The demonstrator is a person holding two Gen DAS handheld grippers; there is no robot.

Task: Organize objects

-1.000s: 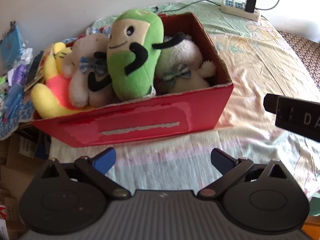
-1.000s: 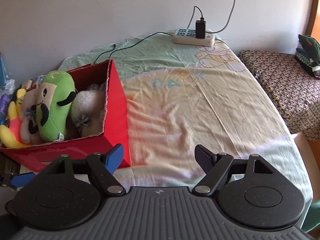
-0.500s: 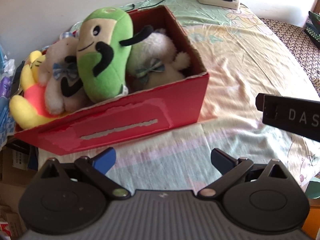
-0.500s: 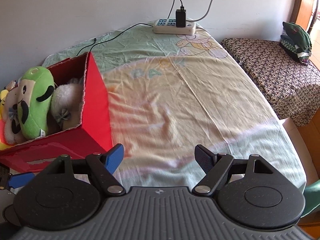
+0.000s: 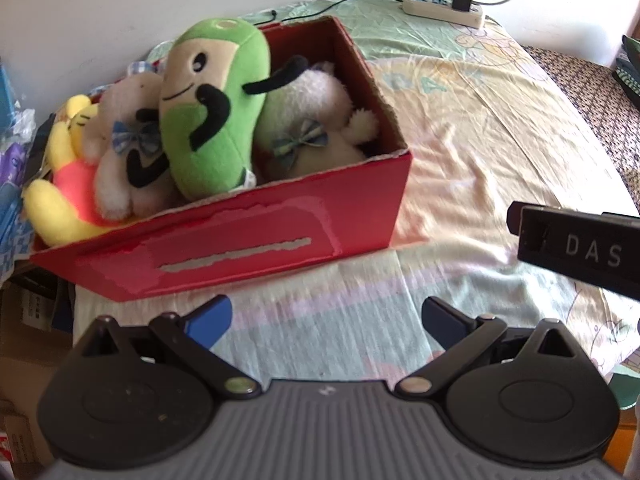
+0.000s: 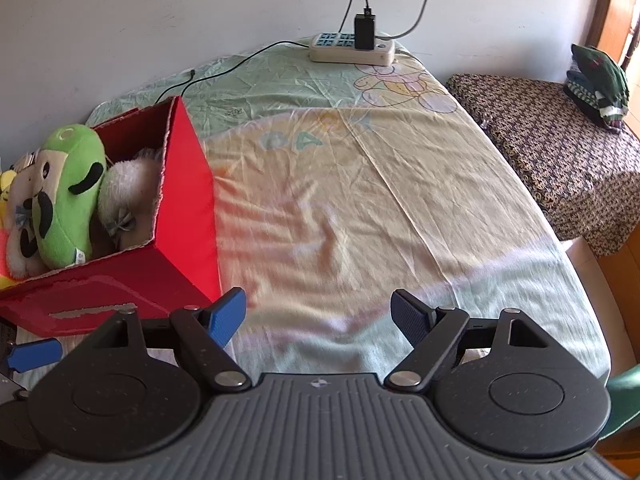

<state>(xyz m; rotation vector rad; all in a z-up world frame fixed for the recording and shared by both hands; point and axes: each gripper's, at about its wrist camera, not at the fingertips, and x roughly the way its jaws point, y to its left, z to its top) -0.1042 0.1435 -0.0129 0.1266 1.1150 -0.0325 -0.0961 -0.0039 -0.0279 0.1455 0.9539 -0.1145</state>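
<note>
A red cardboard box (image 5: 248,248) (image 6: 188,216) sits on the bed's left part, packed with plush toys: a green one (image 5: 216,112) (image 6: 68,196), a white one with a bow (image 5: 312,132) (image 6: 124,196), a beige one (image 5: 124,148) and a yellow one (image 5: 60,204) hanging over the left rim. My left gripper (image 5: 326,320) is open and empty, just in front of the box. My right gripper (image 6: 318,314) is open and empty too, over bare sheet to the right of the box. Part of the right gripper's body (image 5: 576,248) shows in the left wrist view.
A power strip with a plugged charger (image 6: 352,46) and a cable lies at the bed's far end by the wall. A patterned bench (image 6: 560,152) with folded dark-green clothing (image 6: 596,80) stands right of the bed. Clutter and cardboard boxes (image 5: 24,320) sit left of it.
Both views have shifted: the box now sits slightly further right in the left wrist view and closer in the right wrist view. Both grippers stay open and empty.
</note>
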